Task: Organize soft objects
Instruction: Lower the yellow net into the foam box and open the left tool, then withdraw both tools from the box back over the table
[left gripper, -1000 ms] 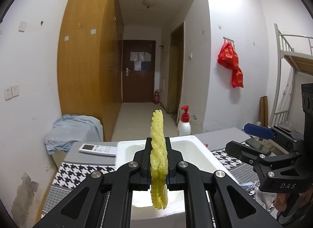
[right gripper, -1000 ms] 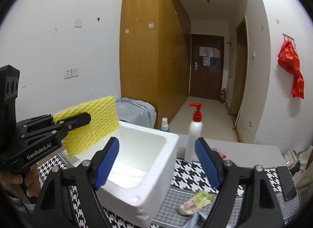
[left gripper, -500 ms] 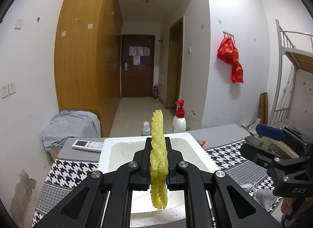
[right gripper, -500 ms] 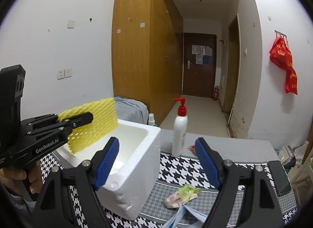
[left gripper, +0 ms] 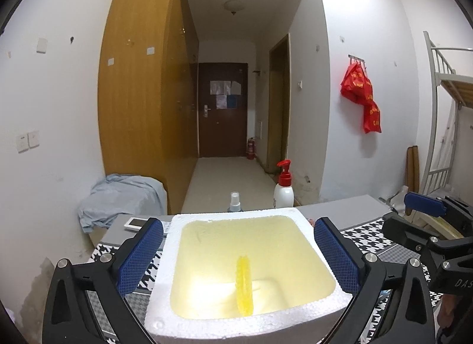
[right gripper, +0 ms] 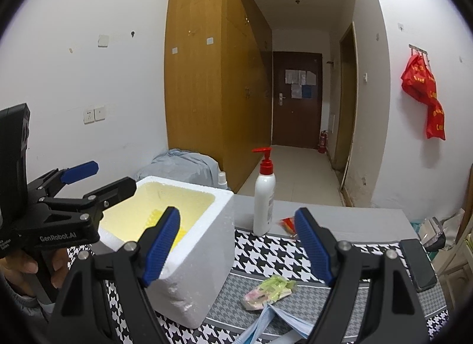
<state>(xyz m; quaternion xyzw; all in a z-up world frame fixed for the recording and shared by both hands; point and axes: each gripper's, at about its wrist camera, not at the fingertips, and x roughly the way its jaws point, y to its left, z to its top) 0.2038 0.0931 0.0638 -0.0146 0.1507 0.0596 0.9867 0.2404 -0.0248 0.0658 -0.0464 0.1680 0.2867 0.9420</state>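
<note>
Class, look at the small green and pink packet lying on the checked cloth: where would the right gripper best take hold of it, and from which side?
Grip the packet across its narrow width, near the middle, coming down from above. It lies flat and slanted on the cloth, so the open right gripper probably needs turning to straddle its long edges. The blue mask touches its near end, so avoid that end.

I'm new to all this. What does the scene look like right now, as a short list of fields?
setting: table with houndstooth cloth
container: white foam box, open top
inside box: yellow foam net, standing on edge
left gripper: jaws just opened wide above the box, nothing between them
right gripper: jaws open, empty
loose on the cloth: small packet, blue face mask
behind: pump bottle
</note>
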